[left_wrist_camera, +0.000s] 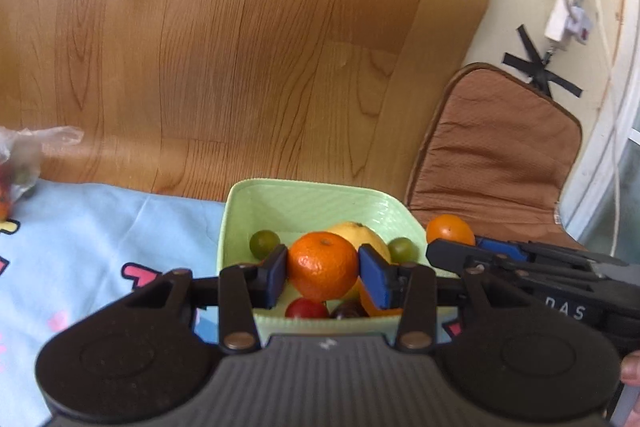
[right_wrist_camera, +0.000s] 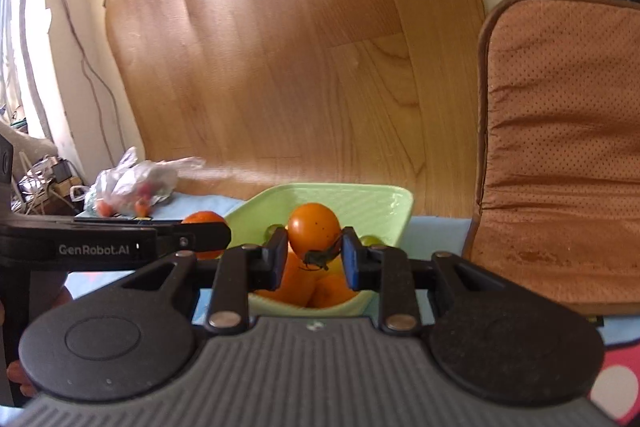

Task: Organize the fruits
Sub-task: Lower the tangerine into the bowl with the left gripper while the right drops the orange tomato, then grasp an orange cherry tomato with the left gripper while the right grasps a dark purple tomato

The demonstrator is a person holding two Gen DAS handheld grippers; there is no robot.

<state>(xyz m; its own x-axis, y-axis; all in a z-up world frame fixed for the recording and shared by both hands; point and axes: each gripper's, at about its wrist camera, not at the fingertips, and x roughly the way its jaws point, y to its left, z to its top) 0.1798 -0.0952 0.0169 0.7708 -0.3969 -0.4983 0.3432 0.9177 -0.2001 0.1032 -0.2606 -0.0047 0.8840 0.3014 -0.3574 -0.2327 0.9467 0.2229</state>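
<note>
Left gripper (left_wrist_camera: 323, 274) clamps mandarin (left_wrist_camera: 322, 265) over green basket (left_wrist_camera: 240, 211).

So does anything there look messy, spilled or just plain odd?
Nothing is spilled or damaged. The fruit sits inside the green bowl, and each pair of tongs grips one orange fruit above it: the left tongs a mandarin, the right tongs a stemmed orange tomato. The only untidy thing is a crumpled plastic bag of fruit off to the left.

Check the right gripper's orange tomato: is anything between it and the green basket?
Nothing visible blocks it. The right gripper holds the orange tomato over the green basket, whose top is open. Fruit lies below, and the left gripper holds a mandarin alongside, over the same basket.
</note>
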